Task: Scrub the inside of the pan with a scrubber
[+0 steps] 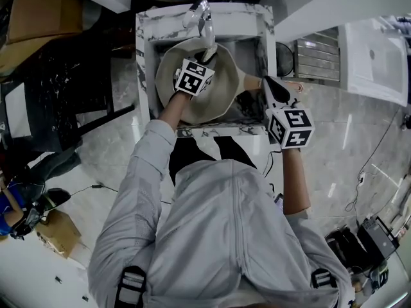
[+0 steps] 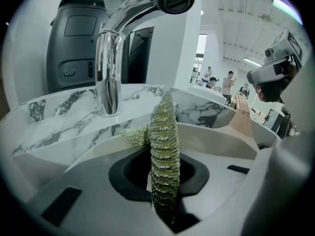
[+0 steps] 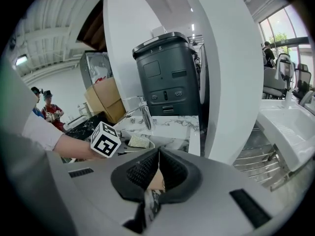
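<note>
- Pan (image 1: pixel 221 101) in sink (image 1: pixel 144 63), upper centre of head view, below faucet (image 1: pixel 199 15).
- Left gripper (image 1: pixel 207 56) over pan interior, jaws clamped on green mesh scrubber (image 2: pixel 165 156).
- Right gripper (image 1: pixel 273 92) at pan's right, jaws pinched tight on pan handle (image 1: pixel 252 82).

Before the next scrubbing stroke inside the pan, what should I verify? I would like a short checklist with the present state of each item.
1. Scrubber gripped in the left claw: ok, the claw is shut on it.
2. Pan handle gripped in the right claw: ok, the claw is shut on it.
3. Pan sits in the sink: ok.
4. Scrubber touches the pan's inside: cannot tell.
5. Room under the faucet: not ok, its spout hangs close above the scrubber, so stroke with care.
</note>
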A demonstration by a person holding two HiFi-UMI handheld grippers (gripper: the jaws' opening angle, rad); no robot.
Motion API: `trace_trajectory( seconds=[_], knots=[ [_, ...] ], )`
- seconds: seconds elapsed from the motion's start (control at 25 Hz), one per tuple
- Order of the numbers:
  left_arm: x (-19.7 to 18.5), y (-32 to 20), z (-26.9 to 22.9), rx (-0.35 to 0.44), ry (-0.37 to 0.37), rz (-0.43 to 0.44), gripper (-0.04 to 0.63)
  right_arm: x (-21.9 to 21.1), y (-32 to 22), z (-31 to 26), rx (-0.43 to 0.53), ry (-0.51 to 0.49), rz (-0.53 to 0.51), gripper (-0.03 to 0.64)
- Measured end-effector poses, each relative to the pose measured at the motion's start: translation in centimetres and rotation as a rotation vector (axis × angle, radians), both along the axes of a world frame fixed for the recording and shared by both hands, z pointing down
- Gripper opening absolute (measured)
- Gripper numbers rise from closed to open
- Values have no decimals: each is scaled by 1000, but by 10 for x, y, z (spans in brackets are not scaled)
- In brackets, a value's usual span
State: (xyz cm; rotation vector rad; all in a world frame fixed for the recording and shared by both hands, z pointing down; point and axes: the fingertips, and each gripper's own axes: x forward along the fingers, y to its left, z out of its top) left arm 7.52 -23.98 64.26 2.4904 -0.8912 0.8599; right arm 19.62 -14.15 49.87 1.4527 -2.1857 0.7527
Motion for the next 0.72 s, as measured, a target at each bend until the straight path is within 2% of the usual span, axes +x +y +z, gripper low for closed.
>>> trace_trajectory(
  seconds=[0.24,0.52,0.72],
  knots=[
    [28,24,-10,-24,68,142,72,3,6,1,1,-4,7,35],
    [42,42,-15,-114,173,166,71,-1,8,0,1,-8,1,35],
    [47,58,-16,-151,200,232,71,-2,10,1,-1,-6,-6,35]
  ],
)
